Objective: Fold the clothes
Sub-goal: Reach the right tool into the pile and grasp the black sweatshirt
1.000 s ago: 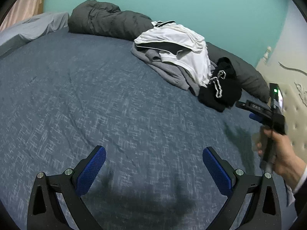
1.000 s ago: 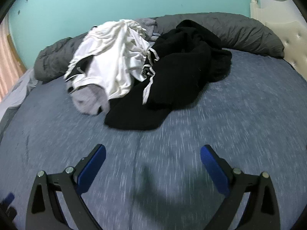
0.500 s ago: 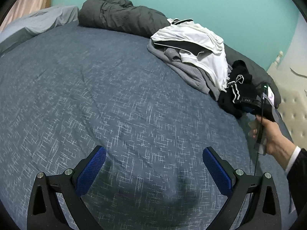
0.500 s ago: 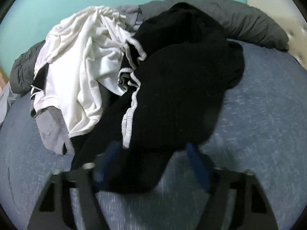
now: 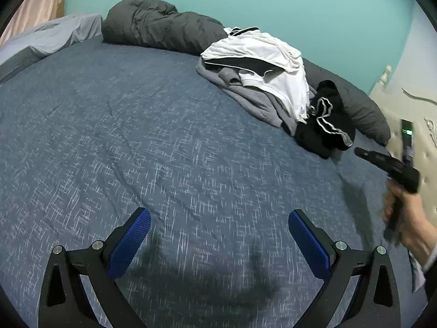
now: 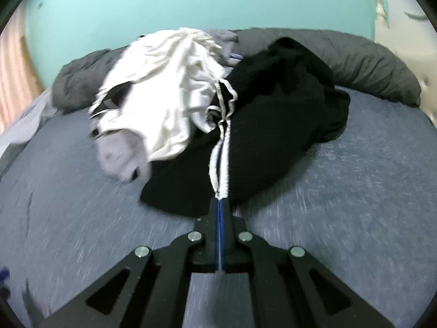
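Observation:
A heap of clothes lies on the blue bed: a white garment (image 6: 169,93), a grey one (image 6: 120,153) under it and a black garment with white side stripes (image 6: 273,125). My right gripper (image 6: 220,205) is shut on the striped edge of the black garment, whose stripe (image 6: 218,164) runs taut into the jaws. In the left wrist view the heap sits far right: white garment (image 5: 262,60), black garment (image 5: 322,131), with the right gripper (image 5: 382,161) held by a hand beside it. My left gripper (image 5: 218,235) is open and empty above bare bedspread.
A dark grey duvet roll (image 5: 158,27) runs along the turquoise wall behind the clothes. A cream tufted headboard (image 5: 409,114) stands at the right. A light grey pillow (image 5: 49,38) lies far left. The blue bedspread (image 5: 136,136) stretches in front of the heap.
My right gripper went in to the black garment, shut on its striped edge and has drawn back with it. My left gripper stayed open and shifted only slightly.

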The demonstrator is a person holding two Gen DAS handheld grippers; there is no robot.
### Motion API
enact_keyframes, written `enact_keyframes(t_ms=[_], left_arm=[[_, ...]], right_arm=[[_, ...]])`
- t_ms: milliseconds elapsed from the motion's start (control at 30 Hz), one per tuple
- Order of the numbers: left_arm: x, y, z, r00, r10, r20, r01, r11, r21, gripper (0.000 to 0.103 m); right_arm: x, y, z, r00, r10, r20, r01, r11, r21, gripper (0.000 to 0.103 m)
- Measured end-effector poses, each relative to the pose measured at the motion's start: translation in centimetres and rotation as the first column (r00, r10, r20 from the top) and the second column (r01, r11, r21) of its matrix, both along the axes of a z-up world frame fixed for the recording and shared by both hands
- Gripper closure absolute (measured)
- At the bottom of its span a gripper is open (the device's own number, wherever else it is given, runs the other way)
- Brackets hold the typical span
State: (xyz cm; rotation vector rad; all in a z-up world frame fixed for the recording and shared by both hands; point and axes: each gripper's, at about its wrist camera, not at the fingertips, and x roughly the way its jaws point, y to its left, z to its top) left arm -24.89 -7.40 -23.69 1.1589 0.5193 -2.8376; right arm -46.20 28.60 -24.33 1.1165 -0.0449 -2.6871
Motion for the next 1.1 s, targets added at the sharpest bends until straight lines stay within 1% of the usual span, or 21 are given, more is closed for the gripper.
enact_keyframes(t_ms=[67,133,233,267,333,367,433,467,500,567,700,767,867,933,967,1000,1033,1067,1100], left_arm=[[0.8,0.2,-0.1,1.000,-0.011,0.000,0.011,1.000,-0.008,0.000],[1.5,0.3,-0.3,1.000,-0.017,0.001,0.017,1.000,-0.017,0.000],[2.3,0.4,-0.8,1.000,-0.018,0.014,0.018,1.000,-0.014,0.000],[2.3,0.4,-0.9,1.000,-0.018,0.017,0.018,1.000,-0.012,0.000],[2.1,0.1,-1.1,1.000,-0.011,0.018,0.011,1.000,-0.016,0.000],[1.9,-0.1,-1.1,1.000,-0.006,0.018,0.007,1.000,-0.018,0.000],[1.6,-0.6,-1.3,1.000,0.003,0.019,-0.003,1.000,-0.014,0.000],[1.3,-0.9,-1.4,1.000,0.009,0.021,-0.008,1.000,-0.014,0.000],[1.1,-1.2,-1.6,1.000,0.014,0.024,-0.013,1.000,-0.017,0.000],[0.9,-1.6,-2.0,0.999,0.023,0.034,-0.023,1.000,-0.017,0.000],[0.5,-2.6,-2.7,0.998,0.045,0.044,-0.045,0.999,-0.013,0.000],[0.2,-3.0,-2.9,0.997,0.059,0.040,-0.058,0.998,-0.016,0.000],[0.1,-3.3,-3.0,0.997,0.067,0.037,-0.067,0.998,-0.015,0.000],[0.1,-3.2,-3.1,0.997,0.065,0.038,-0.065,0.998,-0.017,0.000],[0.1,-3.1,-3.2,0.997,0.061,0.040,-0.060,0.998,-0.020,0.000],[0.0,-2.9,-3.3,0.998,0.056,0.042,-0.055,0.998,-0.022,0.000],[0.0,-2.8,-3.3,0.998,0.051,0.044,-0.050,0.998,-0.023,0.000],[0.1,-2.7,-3.4,0.998,0.047,0.045,-0.046,0.999,-0.024,0.000],[0.2,-2.6,-3.3,0.998,0.044,0.043,-0.043,0.999,-0.024,0.000]], right_arm=[[2.6,-0.3,0.9,0.998,0.055,-0.003,-0.055,0.998,-0.003,0.103],[4.9,-0.7,1.3,0.993,0.116,0.013,-0.115,0.993,-0.022,0.103],[7.4,-0.9,1.5,0.992,0.123,0.041,-0.124,0.992,0.013,0.103],[7.6,-0.4,1.1,0.992,0.109,0.057,-0.110,0.994,0.015,0.103],[7.0,0.4,1.2,0.997,0.061,0.040,-0.062,0.998,0.027,0.103],[6.7,0.8,1.3,0.999,0.038,0.032,-0.039,0.999,0.032,0.100],[5.3,1.3,0.7,0.999,-0.010,0.044,0.009,1.000,0.029,0.067],[4.2,1.4,0.2,0.998,-0.030,0.060,0.029,0.999,0.021,0.033],[2.9,1.8,-0.4,0.995,-0.047,0.085,0.048,0.999,-0.007,0.029],[0.6,2.4,-2.0,0.990,-0.076,0.122,0.085,0.994,-0.066,0.029],[-3.3,3.3,-4.6,0.972,-0.187,0.146,0.196,0.979,-0.055,0.029],[-5.2,3.8,-5.4,0.963,-0.218,0.156,0.231,0.970,-0.074,0.029],[-8.1,4.1,-6.2,0.957,-0.250,0.148,0.262,0.963,-0.065,0.029],[-9.3,4.3,-6.2,0.956,-0.255,0.144,0.267,0.961,-0.073,0.029],[-10.0,4.4,-6.2,0.956,-0.255,0.144,0.268,0.960,-0.079,0.031],[-10.5,4.3,-6.4,0.957,-0.247,0.149,0.260,0.963,-0.069,0.051],[-10.7,4.1,-6.5,0.960,-0.233,0.155,0.243,0.969,-0.051,0.066],[-10.9,3.8,-6.7,0.962,-0.219,0.161,0.227,0.973,-0.033,0.086],[-11.1,3.6,-6.8,0.965,-0.204,0.167,0.209,0.978,-0.016,0.096]])
